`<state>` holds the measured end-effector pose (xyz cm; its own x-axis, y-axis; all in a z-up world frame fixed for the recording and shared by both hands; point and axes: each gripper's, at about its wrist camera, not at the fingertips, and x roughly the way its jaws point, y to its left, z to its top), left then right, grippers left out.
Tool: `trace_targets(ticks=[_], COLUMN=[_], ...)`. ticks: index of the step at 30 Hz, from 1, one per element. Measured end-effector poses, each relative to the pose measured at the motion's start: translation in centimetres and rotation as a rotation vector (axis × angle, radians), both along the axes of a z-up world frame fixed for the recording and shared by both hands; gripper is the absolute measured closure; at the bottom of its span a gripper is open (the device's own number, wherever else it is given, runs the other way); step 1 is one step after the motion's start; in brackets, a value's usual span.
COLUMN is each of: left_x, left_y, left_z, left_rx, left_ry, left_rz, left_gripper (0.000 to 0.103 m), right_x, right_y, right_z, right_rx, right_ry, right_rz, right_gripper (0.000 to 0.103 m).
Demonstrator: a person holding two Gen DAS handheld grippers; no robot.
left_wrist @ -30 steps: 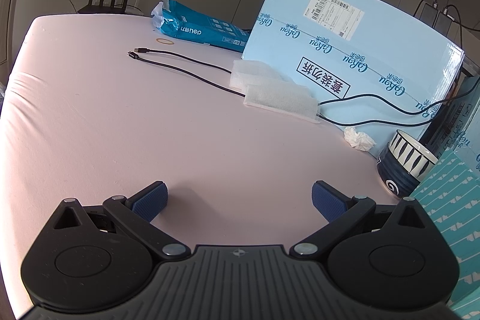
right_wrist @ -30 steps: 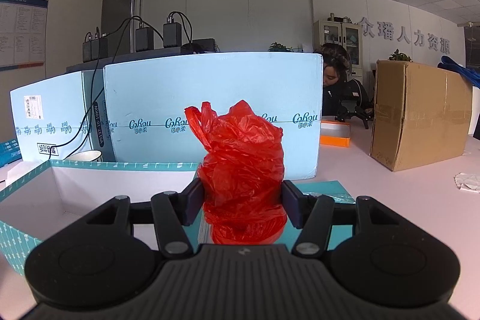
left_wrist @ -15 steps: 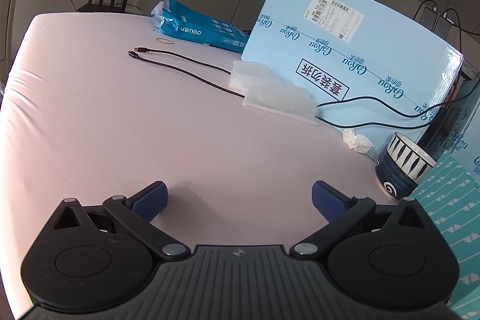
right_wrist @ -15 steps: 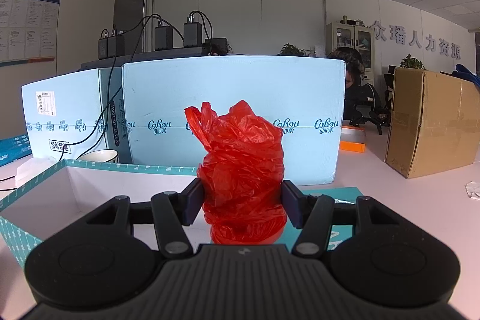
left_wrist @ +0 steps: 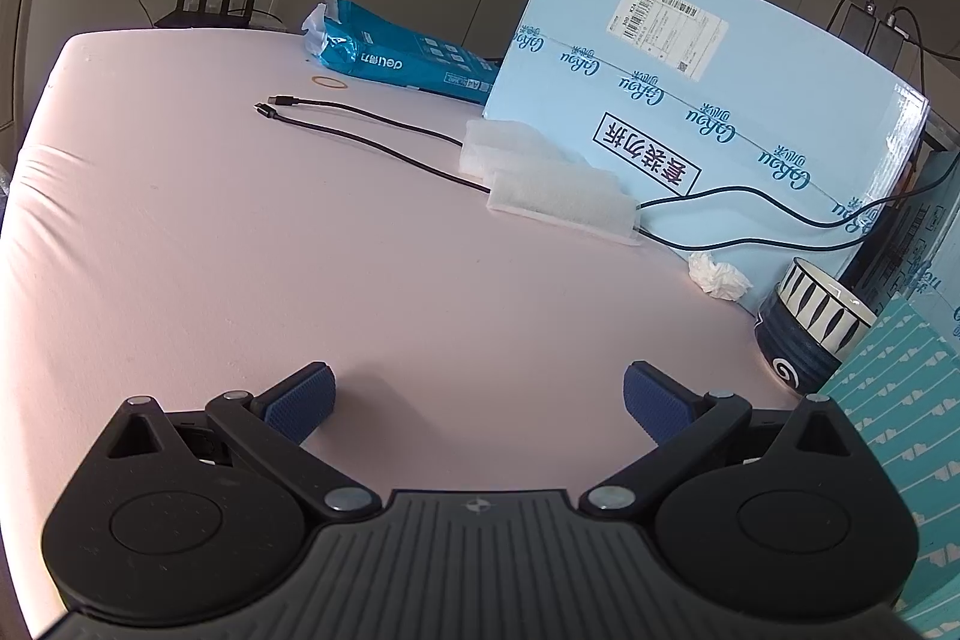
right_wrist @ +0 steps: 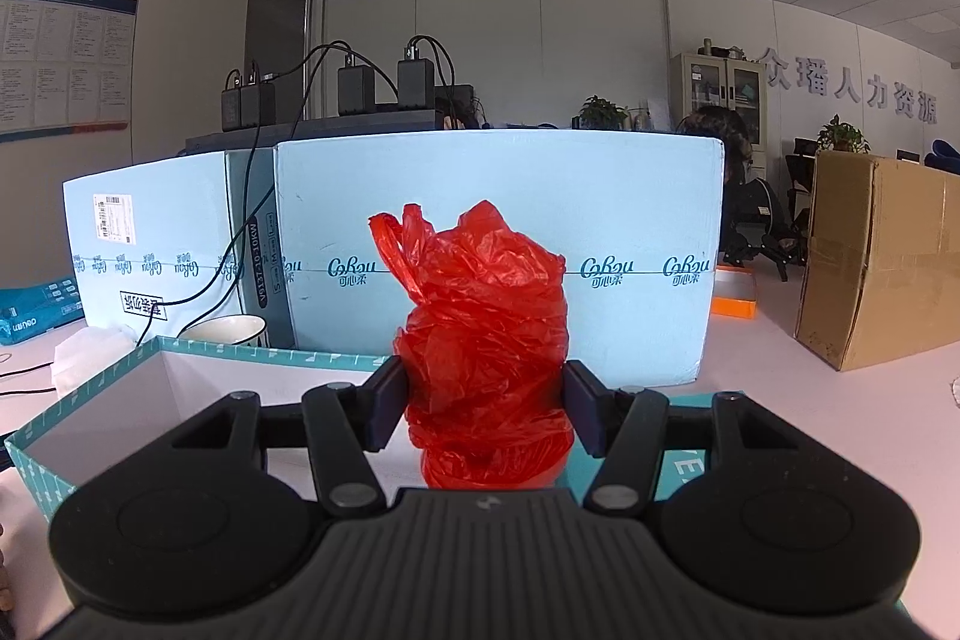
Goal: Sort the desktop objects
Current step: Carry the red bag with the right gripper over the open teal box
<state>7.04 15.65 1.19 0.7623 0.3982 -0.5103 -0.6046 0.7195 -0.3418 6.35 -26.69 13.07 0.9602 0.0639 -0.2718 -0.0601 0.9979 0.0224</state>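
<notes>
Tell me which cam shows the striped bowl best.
Left wrist view: the striped bowl shows its rim, striped inside and dark outer wall, standing beside the blue carton. The right wrist view catches only its pale rim behind the teal box wall.

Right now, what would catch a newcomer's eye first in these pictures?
The crumpled red bag, squeezed between the right gripper's jaws in front of an open teal box. Next, the pale blue cartons walling off the pink table, with a striped bowl at their foot.
</notes>
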Motion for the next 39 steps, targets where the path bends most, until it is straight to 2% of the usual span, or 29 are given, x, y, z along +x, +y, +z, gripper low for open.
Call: trace_targets(ticks=[18,39], left_x=[-0.2,-0.1], left_y=[0.1,0.1], left_z=[0.0,-0.1], left_rx=[0.000,-0.004], left_ry=[-0.001,-0.005], left_rz=[0.000,0.000], left_gripper=[0.000,0.000], right_x=[0.7,1.8], right_y=[3.3,6.5], right_z=[-0.1,-1.5], right_rx=[0.013,0.034], right_ry=[0.015,0.061], right_rz=[0.084,0.149], right_gripper=[0.044,0.044])
